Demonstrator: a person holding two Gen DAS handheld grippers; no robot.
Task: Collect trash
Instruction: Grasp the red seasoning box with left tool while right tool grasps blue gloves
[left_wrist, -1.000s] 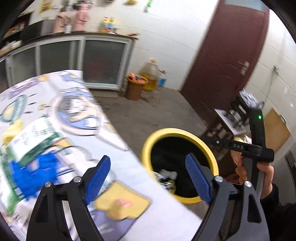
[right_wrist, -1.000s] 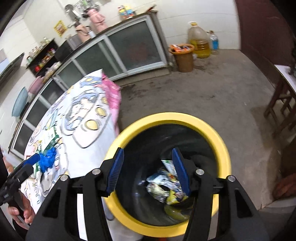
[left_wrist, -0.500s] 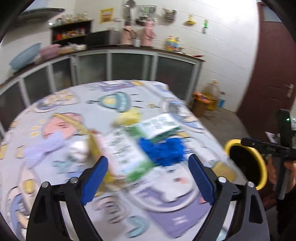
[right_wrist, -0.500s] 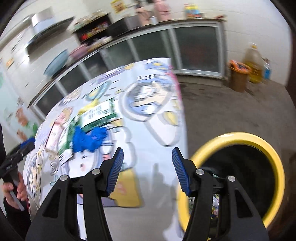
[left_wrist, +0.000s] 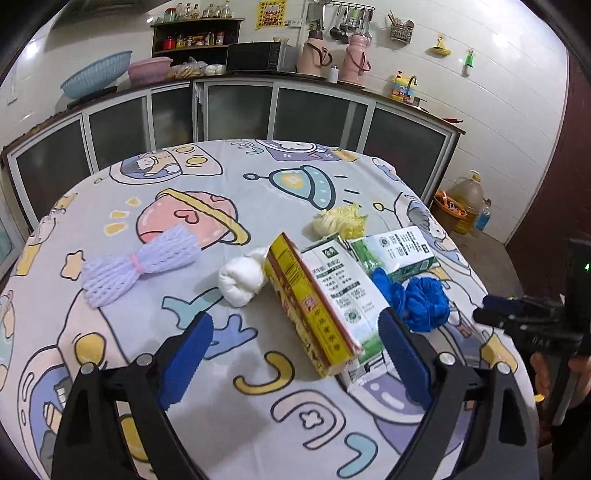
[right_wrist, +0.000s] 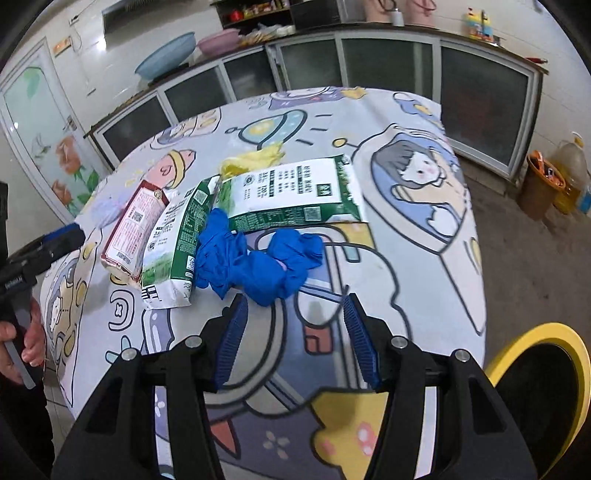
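Trash lies on the cartoon-print tablecloth (left_wrist: 229, 184). My left gripper (left_wrist: 295, 354) is open and empty, with a yellow-and-red box (left_wrist: 306, 302) and a milk carton (left_wrist: 343, 291) just ahead between its fingers' line. A white wad (left_wrist: 240, 277), a purple foam net (left_wrist: 136, 266), a yellow scrap (left_wrist: 340, 221), a flattened green-white carton (left_wrist: 395, 251) and blue gloves (left_wrist: 417, 299) lie around them. My right gripper (right_wrist: 295, 328) is open and empty, just short of the blue gloves (right_wrist: 258, 262). The yellow-rimmed bin (right_wrist: 546, 391) stands on the floor at the right.
Behind the table runs a counter with glass-door cabinets (left_wrist: 314, 110), basins and flasks. An orange waste basket (right_wrist: 539, 188) and an oil jug (right_wrist: 572, 170) stand on the floor by the wall. A hand (right_wrist: 29, 332) holds the left gripper at the table's left edge.
Both grippers have swung from over the yellow bin back to the table. The trash on the cloth now fills both views and the bin has slid to the edge of the right view.
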